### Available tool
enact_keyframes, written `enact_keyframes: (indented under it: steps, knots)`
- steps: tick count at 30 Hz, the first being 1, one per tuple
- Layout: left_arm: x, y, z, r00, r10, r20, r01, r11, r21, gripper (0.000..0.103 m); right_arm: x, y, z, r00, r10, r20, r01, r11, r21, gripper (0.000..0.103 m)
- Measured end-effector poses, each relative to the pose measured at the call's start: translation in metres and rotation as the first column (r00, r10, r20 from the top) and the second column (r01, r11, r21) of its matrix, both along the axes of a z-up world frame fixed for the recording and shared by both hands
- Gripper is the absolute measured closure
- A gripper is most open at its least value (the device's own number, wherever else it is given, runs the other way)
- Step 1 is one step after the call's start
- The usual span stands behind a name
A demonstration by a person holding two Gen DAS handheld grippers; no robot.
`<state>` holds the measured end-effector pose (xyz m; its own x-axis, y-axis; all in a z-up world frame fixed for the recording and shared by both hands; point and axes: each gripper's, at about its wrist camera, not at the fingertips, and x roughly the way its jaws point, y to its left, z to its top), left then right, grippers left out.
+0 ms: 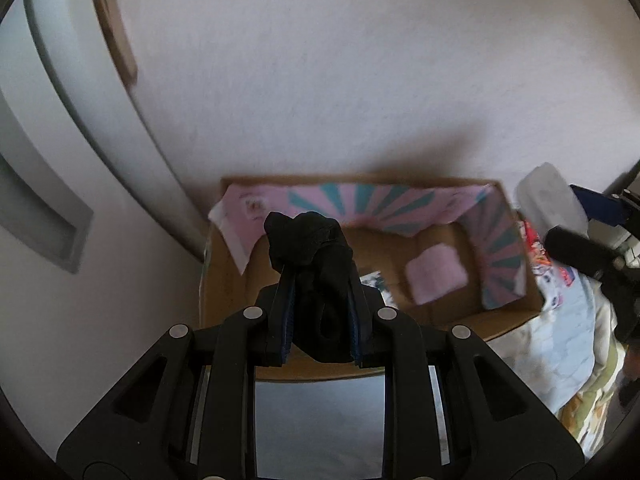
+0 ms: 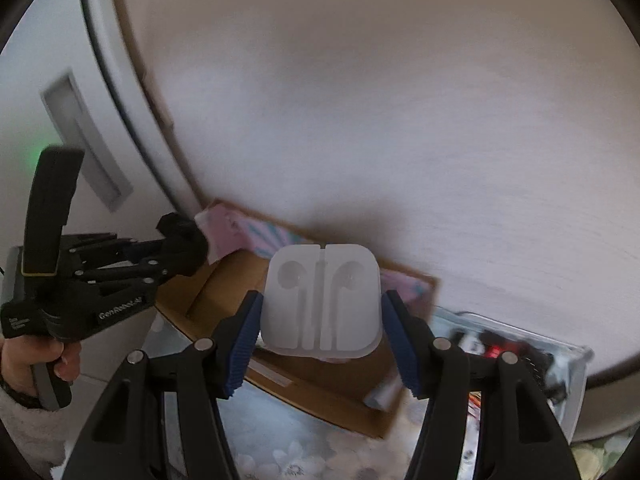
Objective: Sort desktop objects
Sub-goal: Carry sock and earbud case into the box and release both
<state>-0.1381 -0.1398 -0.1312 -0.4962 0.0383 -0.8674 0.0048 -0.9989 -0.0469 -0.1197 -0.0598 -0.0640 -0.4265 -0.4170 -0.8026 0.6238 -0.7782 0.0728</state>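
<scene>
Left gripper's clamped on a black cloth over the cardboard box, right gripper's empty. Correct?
Not quite. The right gripper isn't empty: the right wrist view shows it holding a white earphone case between its pads. The left gripper does clamp the black cloth over the cardboard box.

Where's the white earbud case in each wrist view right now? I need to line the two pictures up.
Left wrist view: the white earbud case shows at the right edge, blurred, just past the cardboard box.
Right wrist view: the case sits centre frame between the right gripper fingers.
Shared landmark: the cardboard box with its pink-and-teal lining, below both grippers.
</scene>
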Motion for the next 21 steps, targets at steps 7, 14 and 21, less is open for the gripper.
enact_keyframes:
  steps: [7,14,21]
  knots:
    - [-0.010,-0.015,-0.034,0.997,-0.014,0.071,0.015,1.000,-0.007,0.084,-0.003,-0.046,-0.046,0.998,0.037,0.054,-0.040,0.997,0.063,0.047]
    - [-0.012,-0.022,-0.035,0.998,-0.009,0.060,0.008,1.000,0.014,0.084,-0.014,-0.042,-0.050,0.997,0.022,0.077,-0.026,0.999,0.046,0.046]
    - [-0.007,-0.021,-0.004,0.997,0.030,-0.069,-0.033,0.999,-0.043,0.000,-0.015,-0.025,-0.034,0.998,-0.028,0.049,0.031,0.997,-0.075,0.013]
